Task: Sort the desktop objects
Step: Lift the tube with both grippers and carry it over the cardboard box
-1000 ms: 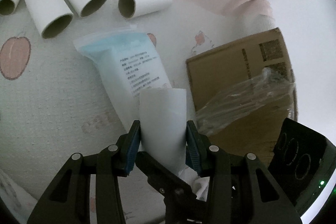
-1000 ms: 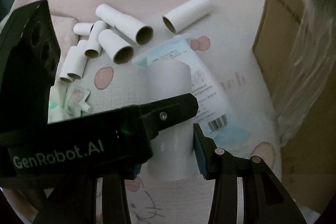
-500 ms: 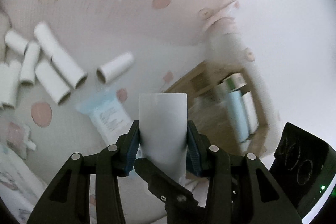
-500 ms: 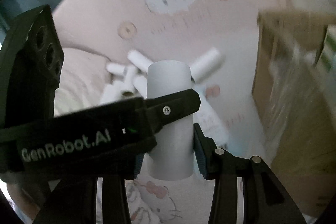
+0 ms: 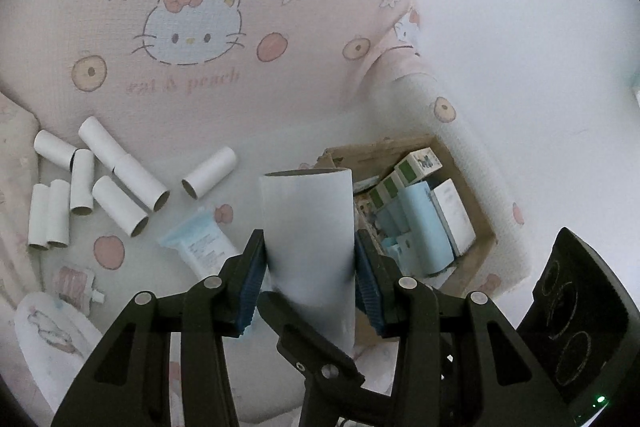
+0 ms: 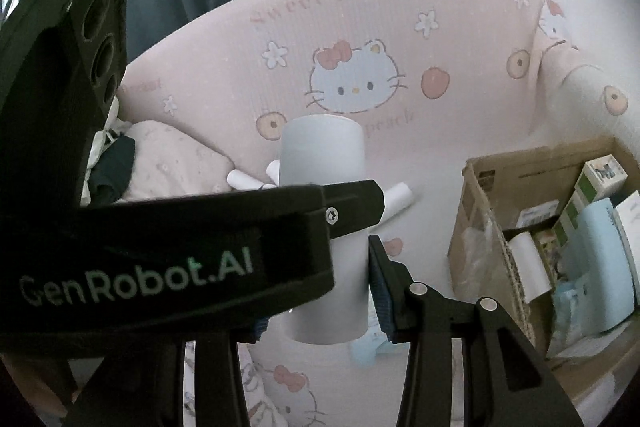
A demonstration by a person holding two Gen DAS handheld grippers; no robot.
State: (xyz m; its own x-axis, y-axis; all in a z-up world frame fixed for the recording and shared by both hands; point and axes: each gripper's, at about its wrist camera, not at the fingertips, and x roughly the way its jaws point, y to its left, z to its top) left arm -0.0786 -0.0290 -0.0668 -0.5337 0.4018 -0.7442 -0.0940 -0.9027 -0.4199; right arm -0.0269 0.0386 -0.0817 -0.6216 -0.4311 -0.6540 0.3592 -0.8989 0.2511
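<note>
Both grippers, left (image 5: 309, 269) and right (image 6: 320, 287), apparently clamp one upright cardboard tube (image 5: 310, 227).

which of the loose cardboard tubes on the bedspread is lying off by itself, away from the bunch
The tube nearest the blue pouch, open end facing the camera. It lies alone, with bare bedspread around it, while the other tubes crowd together on the left.

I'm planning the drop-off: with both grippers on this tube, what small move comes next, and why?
Probably carry the tube, clamped by the left gripper and right gripper, sideways toward the cardboard box: it hangs clear above the bedding, and the box already holds sorted items.
</note>
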